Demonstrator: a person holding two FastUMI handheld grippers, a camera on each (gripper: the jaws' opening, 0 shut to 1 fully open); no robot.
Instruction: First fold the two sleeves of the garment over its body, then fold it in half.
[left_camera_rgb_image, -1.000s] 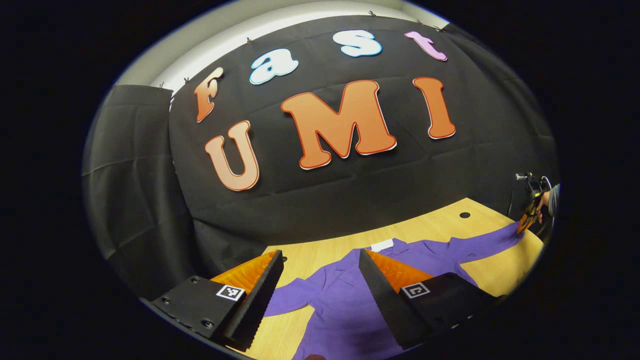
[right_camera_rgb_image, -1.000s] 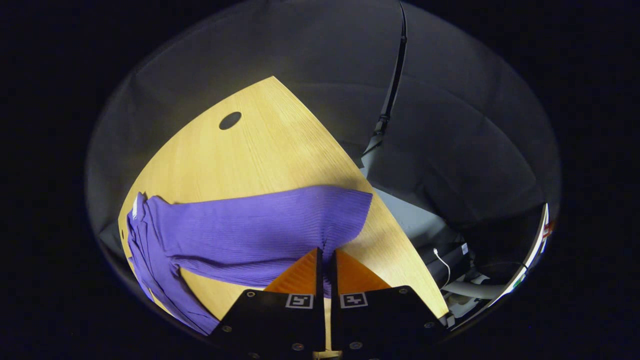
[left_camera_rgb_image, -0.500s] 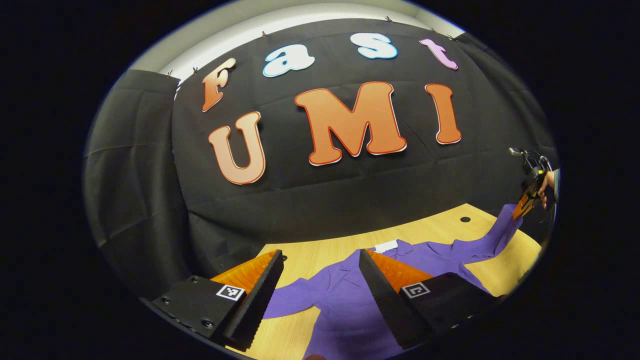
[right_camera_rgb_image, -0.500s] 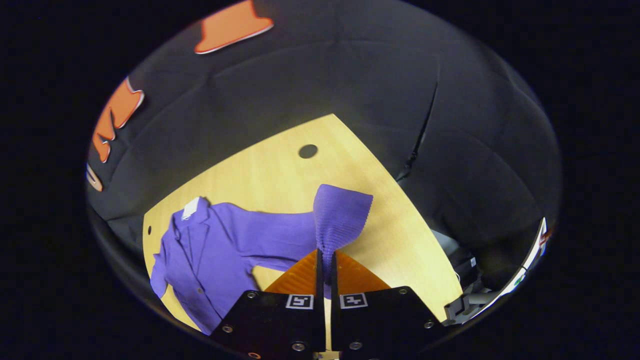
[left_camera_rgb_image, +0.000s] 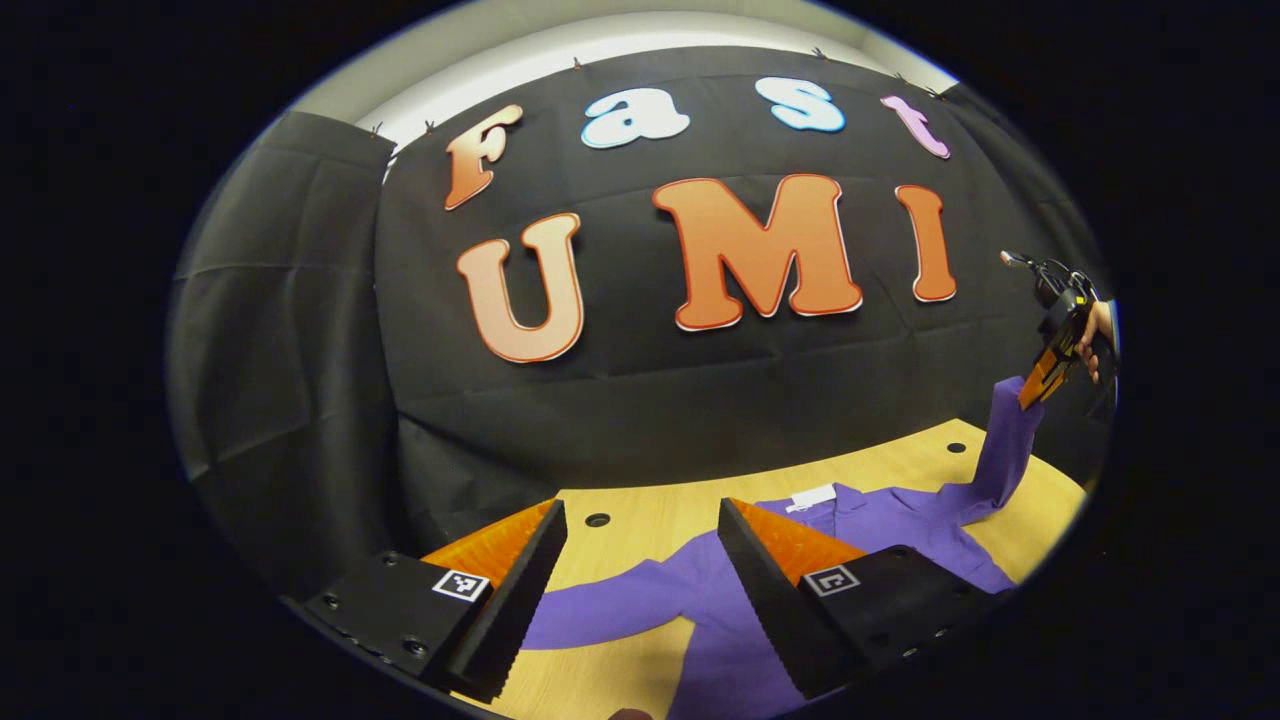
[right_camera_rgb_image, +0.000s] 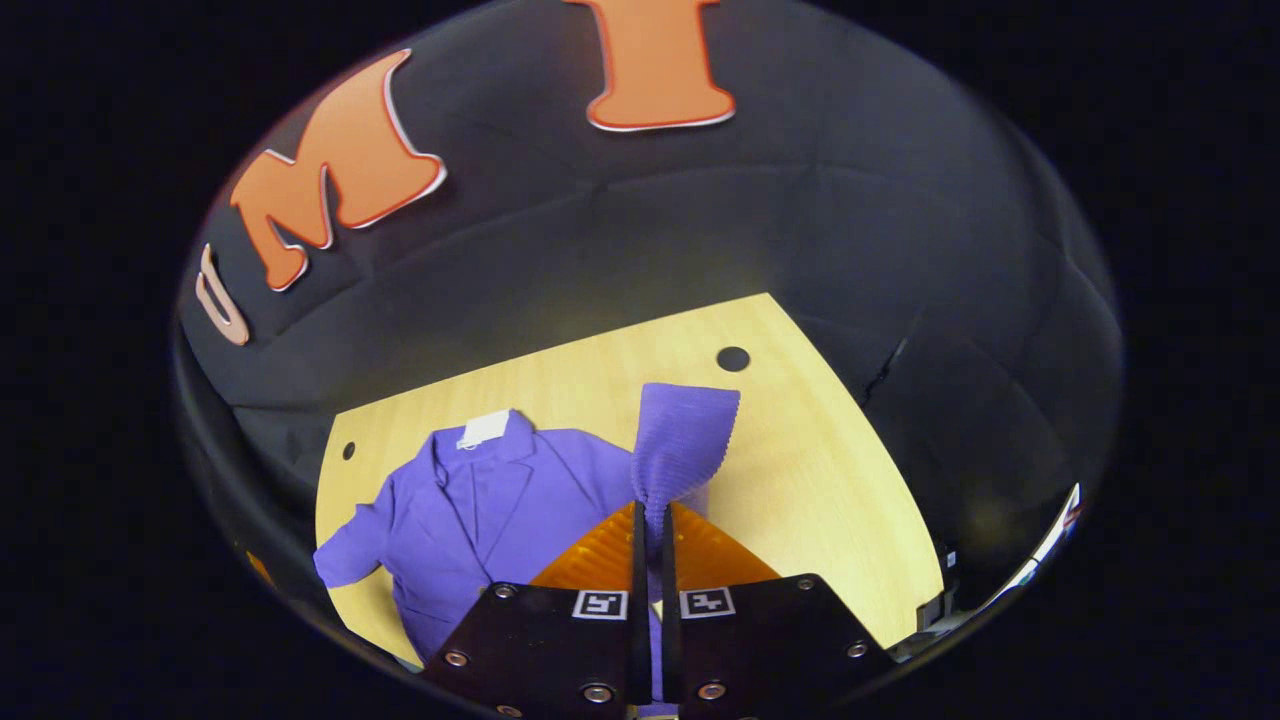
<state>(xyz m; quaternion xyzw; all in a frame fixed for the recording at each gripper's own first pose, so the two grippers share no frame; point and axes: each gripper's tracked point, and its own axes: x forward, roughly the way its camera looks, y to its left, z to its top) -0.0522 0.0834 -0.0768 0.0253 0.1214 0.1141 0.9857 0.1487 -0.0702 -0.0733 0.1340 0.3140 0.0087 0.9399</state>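
My right gripper (right_camera_rgb_image: 651, 515) has its two fingers pressed together on the cuff end of one ribbed sleeve (right_camera_rgb_image: 683, 440) of a purple knitted garment (right_camera_rgb_image: 480, 510), holding that sleeve lifted off the light wooden table (right_camera_rgb_image: 820, 470) so it rises steeply from the shoulder. The garment's body lies flat on the table, its collar with a white tag (right_camera_rgb_image: 484, 429) toward the far edge by the black cloth wall (right_camera_rgb_image: 620, 250), and its other sleeve (right_camera_rgb_image: 345, 550) stretches toward the table's left edge. My left gripper (left_camera_rgb_image: 640, 560) hangs spread wide above the near side of the garment, touching nothing. In the left gripper view, the right gripper, with my hand (left_camera_rgb_image: 1092, 335) on it, holds the raised sleeve above the table's right end.
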